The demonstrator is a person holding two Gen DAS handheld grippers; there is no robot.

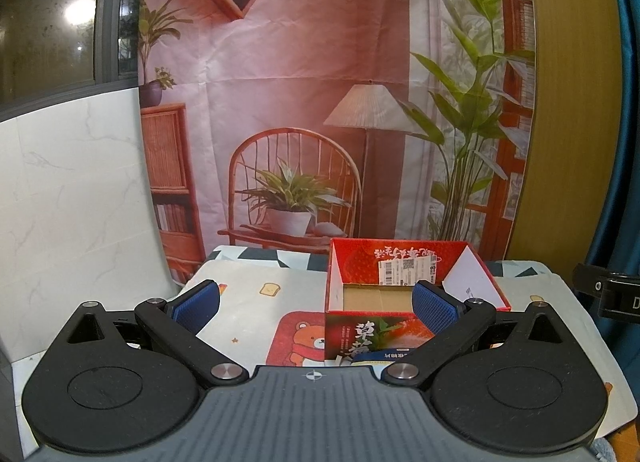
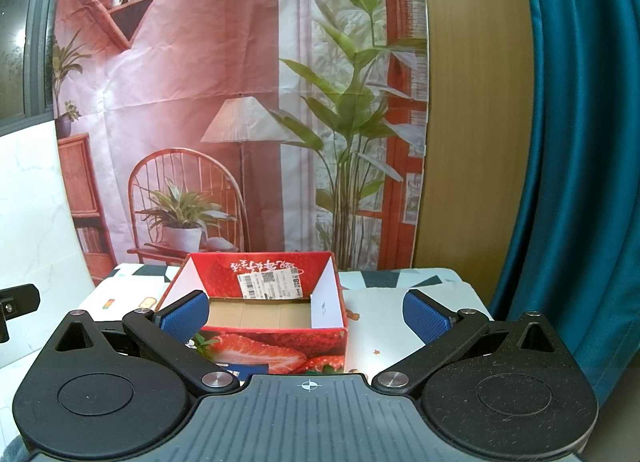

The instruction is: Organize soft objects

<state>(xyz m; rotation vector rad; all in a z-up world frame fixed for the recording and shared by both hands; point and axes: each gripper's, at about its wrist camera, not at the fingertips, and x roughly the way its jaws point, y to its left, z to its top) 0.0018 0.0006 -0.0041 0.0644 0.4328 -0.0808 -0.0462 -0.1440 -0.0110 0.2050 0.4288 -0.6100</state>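
Your left tongs [image 1: 316, 304] and right tongs [image 2: 306, 312] were both released, empty. Strawberry box [image 2: 280, 306] sat empty on table [image 1: 248, 290]: light, thin-walled; grip rim gently. No soft objects visible.

The room light is warm and a bit dim. A bright lamp spot [image 1: 80, 12] shines back from the dark window [image 1: 48, 22]. Both pictures are sharp in the middle. Straight lines bend near the edges, and the corners go dark.
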